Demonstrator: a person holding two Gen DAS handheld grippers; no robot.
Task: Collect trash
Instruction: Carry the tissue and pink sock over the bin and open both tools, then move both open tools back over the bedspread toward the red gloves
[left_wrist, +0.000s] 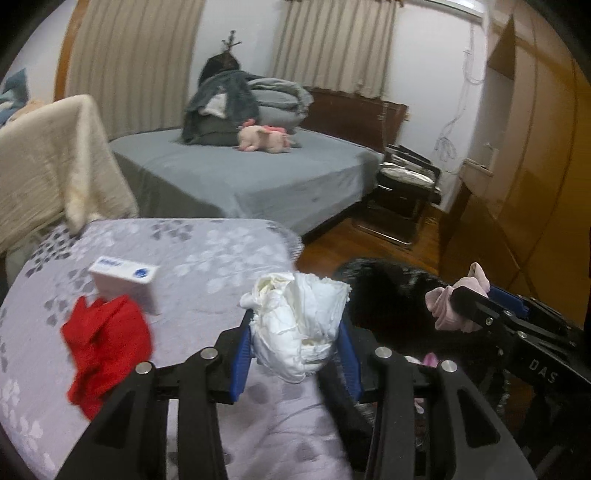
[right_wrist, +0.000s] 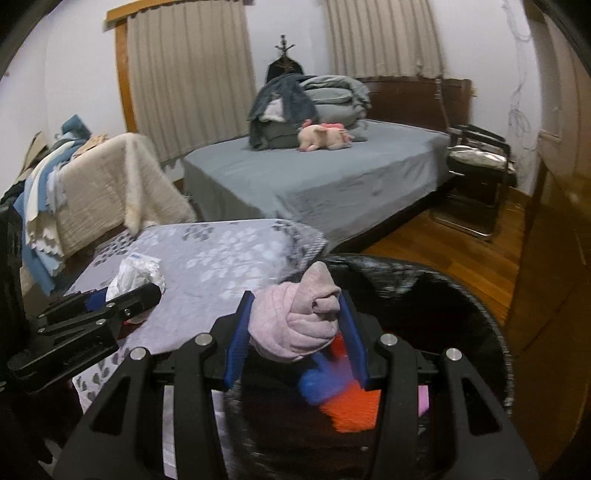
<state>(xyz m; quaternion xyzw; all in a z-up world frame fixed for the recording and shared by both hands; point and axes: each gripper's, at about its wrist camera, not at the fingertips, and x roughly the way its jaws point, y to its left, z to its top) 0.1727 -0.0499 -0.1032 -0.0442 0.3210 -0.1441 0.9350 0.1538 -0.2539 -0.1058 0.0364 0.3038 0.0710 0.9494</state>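
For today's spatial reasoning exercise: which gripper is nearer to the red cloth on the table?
Left. The left gripper, shut on a white tissue wad, is beside the red cloth; the right gripper, holding a pink cloth, is farther off, over the black bin.

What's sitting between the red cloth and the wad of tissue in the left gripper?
Nothing: in the left wrist view only bare floral tablecloth lies between the red cloth and the tissue wad. The white box stands behind the cloth.

I'm standing in a bedroom at home. Ahead of me is a bed (left_wrist: 236, 177) under a grey sheet, with folded bedding (left_wrist: 273, 99) and a pink plush toy (left_wrist: 264, 137) on it. Pleated curtains (left_wrist: 133, 62) cover the windows, the floor (right_wrist: 461, 251) is wood, and a wooden wardrobe (left_wrist: 535, 155) lines one wall.
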